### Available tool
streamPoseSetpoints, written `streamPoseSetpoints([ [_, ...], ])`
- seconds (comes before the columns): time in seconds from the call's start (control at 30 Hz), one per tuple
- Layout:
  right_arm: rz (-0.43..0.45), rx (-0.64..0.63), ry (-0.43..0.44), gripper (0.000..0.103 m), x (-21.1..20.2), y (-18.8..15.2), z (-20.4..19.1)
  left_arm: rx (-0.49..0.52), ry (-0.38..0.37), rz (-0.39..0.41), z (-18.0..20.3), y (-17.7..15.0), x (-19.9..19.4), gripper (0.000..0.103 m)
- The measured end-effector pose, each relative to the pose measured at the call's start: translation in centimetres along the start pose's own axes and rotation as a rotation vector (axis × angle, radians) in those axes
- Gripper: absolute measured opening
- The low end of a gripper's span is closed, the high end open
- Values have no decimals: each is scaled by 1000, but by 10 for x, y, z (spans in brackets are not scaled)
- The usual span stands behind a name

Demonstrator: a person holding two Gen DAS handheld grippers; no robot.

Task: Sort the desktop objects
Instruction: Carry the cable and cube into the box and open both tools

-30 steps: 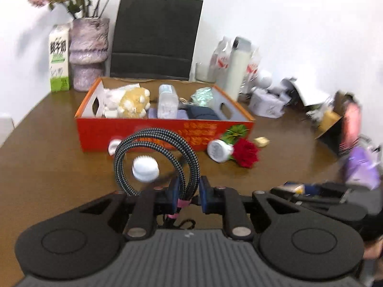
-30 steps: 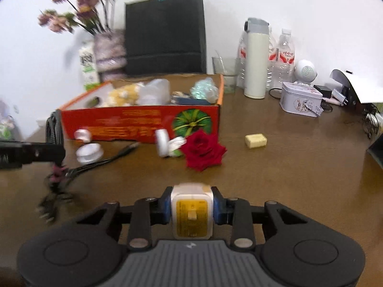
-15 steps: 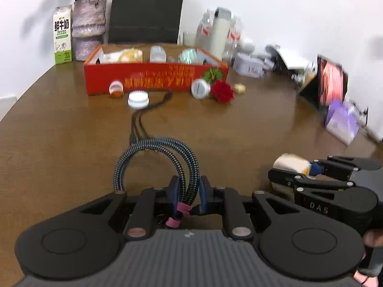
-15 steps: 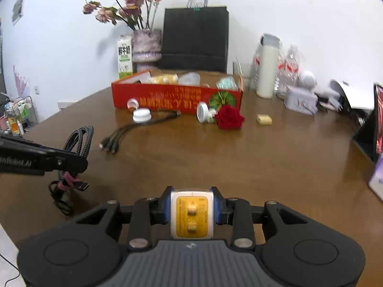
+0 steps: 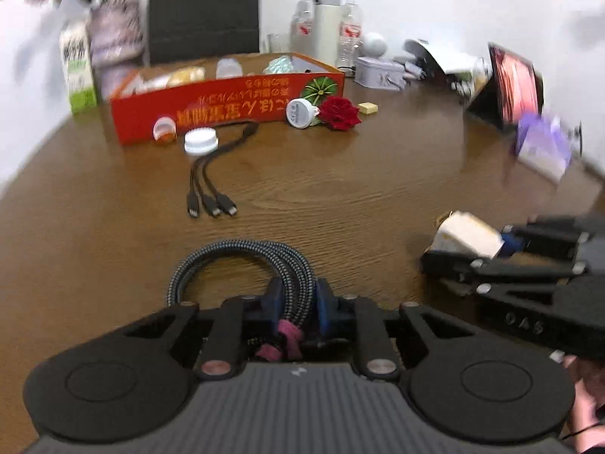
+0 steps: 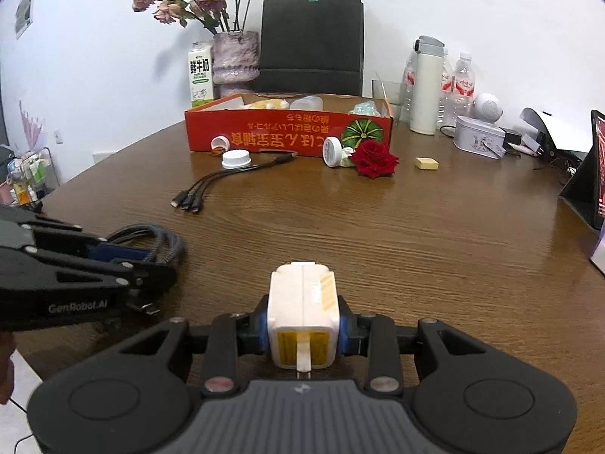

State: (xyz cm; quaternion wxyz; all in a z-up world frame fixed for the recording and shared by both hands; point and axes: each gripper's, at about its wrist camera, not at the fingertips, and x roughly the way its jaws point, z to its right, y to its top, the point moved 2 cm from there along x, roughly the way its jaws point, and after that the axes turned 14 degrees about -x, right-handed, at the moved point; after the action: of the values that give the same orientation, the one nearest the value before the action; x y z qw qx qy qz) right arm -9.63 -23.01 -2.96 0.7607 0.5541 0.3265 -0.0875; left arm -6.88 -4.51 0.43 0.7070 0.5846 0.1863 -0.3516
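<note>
My left gripper is shut on a coiled braided cable bound with a pink tie, low over the near part of the table; it also shows in the right wrist view. My right gripper is shut on a white charger plug with a yellow label; the plug also shows in the left wrist view. The red box holding several items stands far ahead. A black three-headed cable, a white lid and a red rose lie in front of it.
A small yellow block, a white round jar, a milk carton, a vase of flowers, a black bag, bottles, a tin and a tablet stand around the far and right table edges.
Both grippers have drawn back from the red box toward the near table edge and lowered, each still holding its object. The charger plug has tilted in the right gripper's view.
</note>
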Motion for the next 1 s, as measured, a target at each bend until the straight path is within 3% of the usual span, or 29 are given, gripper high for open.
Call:
streamPoseSetpoints([
  [0.1,55,47,6,31,-8,10,9,-32,-10,33,-3,10,-15,17],
  [0.2,157,40,23,31,-20,41,21,-59,-59,96,-8,40,-34,16],
  [0.33,249,17,21,31,-13,93,41,-43,-73,241,-16,105,-50,16],
  [0.47,292,57,31,31,29,154,70,-41,-65,320,-22,183,-28,16],
  [0.53,271,106,62,31,64,182,88,-54,-44,308,-26,219,0,16],
  [0.67,165,201,79,31,154,222,117,-131,29,192,-49,276,91,16],
  [0.8,36,284,93,31,246,247,130,-275,93,62,-85,306,178,17],
  [0.87,-21,315,95,31,280,253,132,-287,126,-11,-99,313,210,20],
  [0.9,-52,348,108,33,295,254,135,-317,114,-28,-105,315,217,30],
  [0.93,-77,381,114,44,306,254,138,-358,83,-27,-111,315,217,50],
  [1.0,-75,417,121,65,313,253,142,-359,3,-21,-113,315,209,69],
])
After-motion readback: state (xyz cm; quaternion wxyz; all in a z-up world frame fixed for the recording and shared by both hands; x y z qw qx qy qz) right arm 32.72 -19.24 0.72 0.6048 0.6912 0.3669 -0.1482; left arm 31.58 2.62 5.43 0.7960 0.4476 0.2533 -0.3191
